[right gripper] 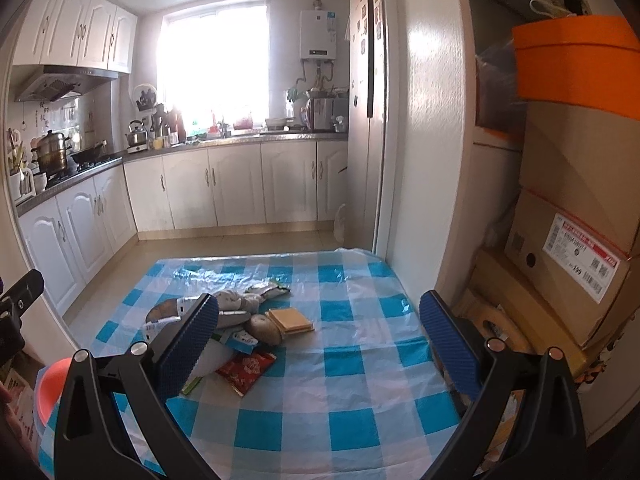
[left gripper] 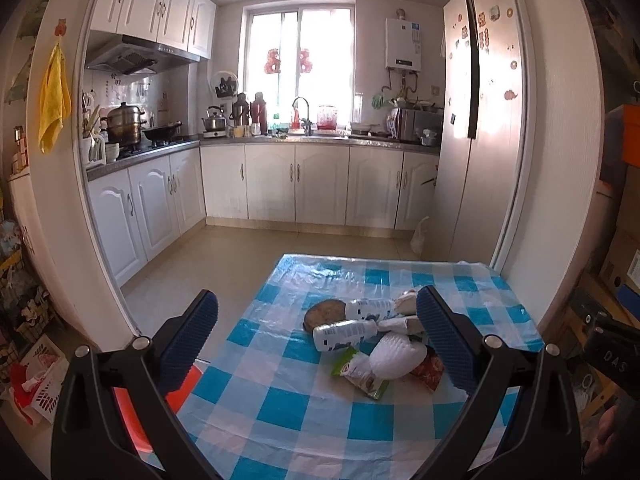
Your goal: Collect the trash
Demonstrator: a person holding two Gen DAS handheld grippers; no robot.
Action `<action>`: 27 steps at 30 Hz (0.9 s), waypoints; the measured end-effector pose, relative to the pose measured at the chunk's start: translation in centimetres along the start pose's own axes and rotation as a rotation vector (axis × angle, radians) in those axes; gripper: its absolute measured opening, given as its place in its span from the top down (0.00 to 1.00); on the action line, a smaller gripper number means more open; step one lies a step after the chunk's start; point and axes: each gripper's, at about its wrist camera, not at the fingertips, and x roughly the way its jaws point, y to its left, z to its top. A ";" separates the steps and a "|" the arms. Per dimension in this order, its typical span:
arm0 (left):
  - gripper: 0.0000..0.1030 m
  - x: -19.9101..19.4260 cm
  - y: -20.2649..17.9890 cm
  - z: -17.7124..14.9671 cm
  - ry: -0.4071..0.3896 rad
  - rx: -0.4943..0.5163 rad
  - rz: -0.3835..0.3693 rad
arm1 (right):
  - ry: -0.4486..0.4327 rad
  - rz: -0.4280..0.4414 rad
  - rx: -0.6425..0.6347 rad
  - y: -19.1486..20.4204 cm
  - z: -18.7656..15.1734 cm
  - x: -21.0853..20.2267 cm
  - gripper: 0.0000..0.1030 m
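A pile of trash lies mid-table on the blue-checked cloth [left gripper: 296, 404]: two white bottles [left gripper: 346, 334], a brown disc [left gripper: 324, 312], a white foam net [left gripper: 394, 356], a green wrapper [left gripper: 360, 372] and a red packet [left gripper: 430, 370]. My left gripper [left gripper: 317, 298] hovers open above the table's near left side, with nothing between its fingers. My right gripper [right gripper: 320, 301] also stands open and empty, nearer the right side. In its view the red packet [right gripper: 246, 368], a tan square pad [right gripper: 290, 320] and a brown lump [right gripper: 264, 330] show, and its left finger [right gripper: 188, 344] hides the bottles.
An orange container [left gripper: 132, 412] stands just off the table's left edge. Cardboard boxes [right gripper: 568, 248] are stacked close on the right. Beyond the table's far edge lie an open tiled floor [left gripper: 224, 256] and white kitchen cabinets [left gripper: 296, 184].
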 end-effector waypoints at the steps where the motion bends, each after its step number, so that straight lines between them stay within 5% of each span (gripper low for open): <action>1: 0.03 0.3 0.1 -0.3 0.009 0.001 -0.003 | 0.008 0.005 -0.002 0.1 -0.2 0.3 0.04; 10: 0.03 3.7 0.3 -4.3 0.082 0.048 -0.049 | 0.137 0.115 0.061 -0.9 -2.8 4.9 0.04; 16: 0.03 6.8 -0.3 -7.3 0.170 0.079 -0.150 | 0.218 0.188 0.105 -1.8 -4.5 8.3 0.04; 27: 0.03 10.9 -4.6 -10.4 0.232 0.257 -0.298 | 0.382 0.551 0.254 0.0 -5.2 14.2 0.04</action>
